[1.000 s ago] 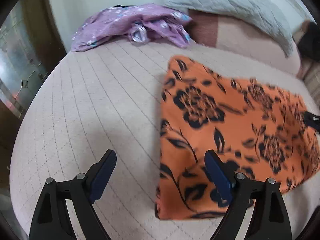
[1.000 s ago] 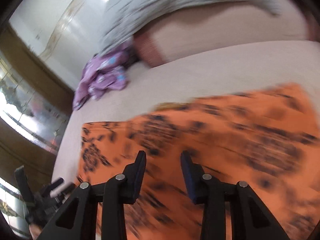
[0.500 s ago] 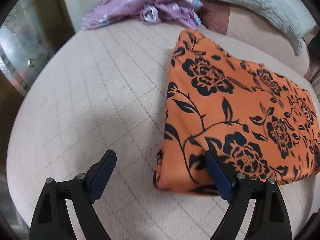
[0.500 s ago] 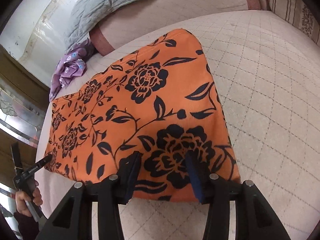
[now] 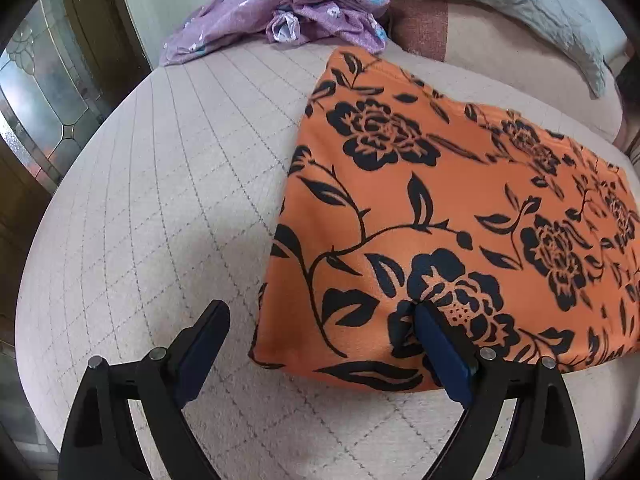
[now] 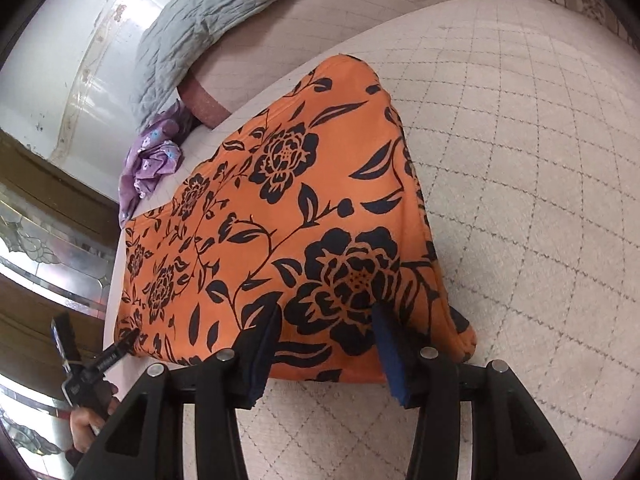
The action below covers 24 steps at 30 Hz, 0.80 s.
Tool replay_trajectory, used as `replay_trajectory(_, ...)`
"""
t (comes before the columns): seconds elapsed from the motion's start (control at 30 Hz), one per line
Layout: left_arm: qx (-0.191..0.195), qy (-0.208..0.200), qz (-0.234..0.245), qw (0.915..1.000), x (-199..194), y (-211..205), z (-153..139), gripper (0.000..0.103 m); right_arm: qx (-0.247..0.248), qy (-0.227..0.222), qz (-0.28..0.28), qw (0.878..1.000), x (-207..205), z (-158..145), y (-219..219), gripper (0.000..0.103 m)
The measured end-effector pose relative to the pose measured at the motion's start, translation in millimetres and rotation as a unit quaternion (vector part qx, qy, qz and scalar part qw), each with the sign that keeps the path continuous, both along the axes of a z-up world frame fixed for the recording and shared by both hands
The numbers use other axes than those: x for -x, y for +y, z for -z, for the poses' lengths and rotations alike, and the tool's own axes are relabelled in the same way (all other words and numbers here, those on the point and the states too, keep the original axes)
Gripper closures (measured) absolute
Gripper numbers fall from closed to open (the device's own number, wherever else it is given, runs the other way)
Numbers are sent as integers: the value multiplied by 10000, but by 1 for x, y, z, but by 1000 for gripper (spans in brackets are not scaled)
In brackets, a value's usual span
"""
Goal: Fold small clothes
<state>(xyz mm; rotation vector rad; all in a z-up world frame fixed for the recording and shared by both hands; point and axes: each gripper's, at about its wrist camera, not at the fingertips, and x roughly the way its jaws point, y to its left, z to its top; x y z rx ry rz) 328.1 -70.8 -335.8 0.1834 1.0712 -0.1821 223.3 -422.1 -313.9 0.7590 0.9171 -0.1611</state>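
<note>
An orange cloth with black flowers (image 5: 440, 208) lies folded flat on the bed. My left gripper (image 5: 320, 320) is open over its near left corner; one pad (image 5: 436, 340) rests over the cloth, the other is above bare bedcover. My right gripper (image 6: 326, 320) hovers at the cloth (image 6: 300, 200)'s near right end, jaws partly apart above the edge, pressing on nothing. In the right wrist view the left gripper (image 6: 94, 334) appears at the cloth's far corner, held by a hand (image 6: 86, 428).
A crumpled purple flowered garment (image 5: 280, 20) lies at the back of the bed near the wall. A grey quilted pillow (image 5: 500, 4) rests on a pink bolster behind the cloth. The quilted beige bedcover (image 5: 160, 200) spreads left; a glass-panelled door (image 5: 40, 100) stands beyond the bed's edge.
The right gripper swept from the cloth's middle to its right end, jaws now wider. The left gripper came closer to the near left corner. The cloth now lies flat.
</note>
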Motion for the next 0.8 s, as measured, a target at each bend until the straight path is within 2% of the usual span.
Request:
replay_trajectory(0.03,30,-113,11,9999,-9,1,-3,10,-4,-62,-39,10000,-1,-3,1,51)
replay_trajectory(0.13,150,-649,341,9972,3,-9,-25,10,-58,-446,-214,9988,-5,-15,8,51)
replay_trajectory(0.2,111,-803,496,9955,9,-20,-28,10,-15,-675,-407,9969,-11,-23,16,51)
replay_trajectory(0.27,81,-660,630,9958,8,-29,-22,10,95,-738,-628,9953,-19,-25,28,49)
replay_trajectory(0.3,16,-515,681,9963,4,-34,-17,10,48,-625,-752,9952,-25,-20,34,49)
replay_trajectory(0.37,-363,-323,726,9962,3,-48,-1,8,-51,-225,-898,9957,-34,-1,43,48)
replay_trajectory(0.43,-545,-520,774,9942,4,-54,1,6,144,-230,-916,9954,-35,3,49,48)
replay_trajectory(0.47,-554,-482,765,9944,3,-55,-1,6,208,-217,-966,9949,-36,0,51,47)
replay_trajectory(0.57,-331,-379,687,9964,-2,-50,-6,6,80,-274,-957,9950,-34,-4,49,46)
replay_trajectory(0.67,-29,-383,583,9976,-4,-36,-15,6,-377,-340,-762,9958,-27,-5,37,46)
replay_trajectory(0.8,78,-424,183,9989,-4,-17,-22,6,-721,-483,-564,9946,-8,-10,24,40)
